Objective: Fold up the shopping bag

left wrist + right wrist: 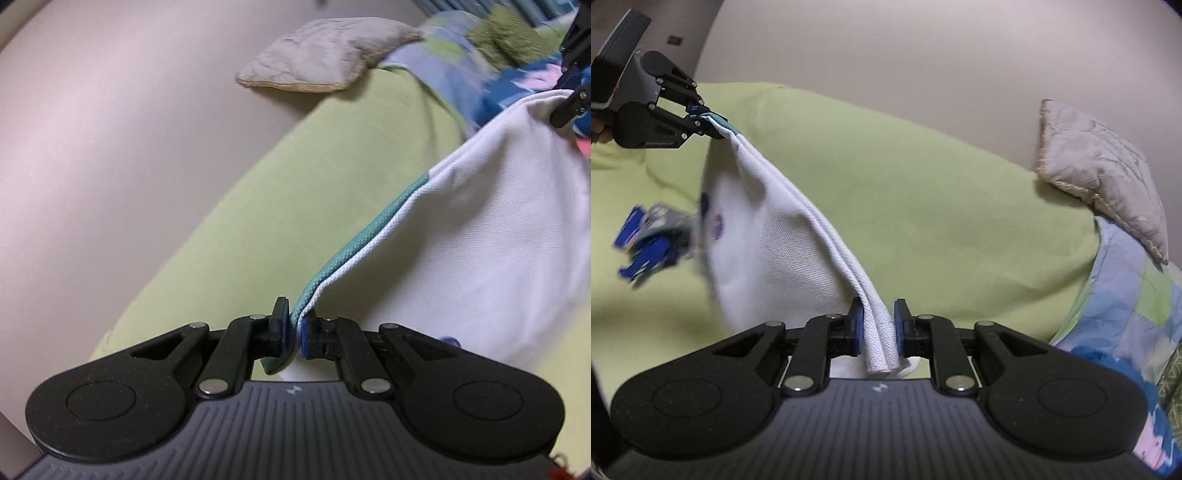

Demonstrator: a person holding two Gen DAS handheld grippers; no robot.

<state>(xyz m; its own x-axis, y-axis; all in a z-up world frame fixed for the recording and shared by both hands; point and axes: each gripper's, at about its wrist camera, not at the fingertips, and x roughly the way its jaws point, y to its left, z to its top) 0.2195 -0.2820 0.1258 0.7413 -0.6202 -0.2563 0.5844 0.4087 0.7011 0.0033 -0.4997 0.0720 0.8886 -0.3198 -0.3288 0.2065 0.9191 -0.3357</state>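
Note:
A white canvas shopping bag (491,236) with a teal strap (354,247) hangs stretched in the air between my two grippers, above a green bed sheet. My left gripper (294,328) is shut on one corner, pinching the teal strap and the white edge. My right gripper (879,328) is shut on the other corner, with several folded white layers of the bag (783,229) between its blue pads. In the right wrist view the left gripper (701,120) shows at the upper left, holding its corner. The right gripper's fingers (570,103) appear at the upper right of the left wrist view.
A green sheet (923,184) covers the bed below the bag. A grey quilted cushion (317,55) leans on the beige wall. A patchwork blanket (1126,295) lies at the bed's far end. A blurred blue and grey object (650,240) lies on the sheet.

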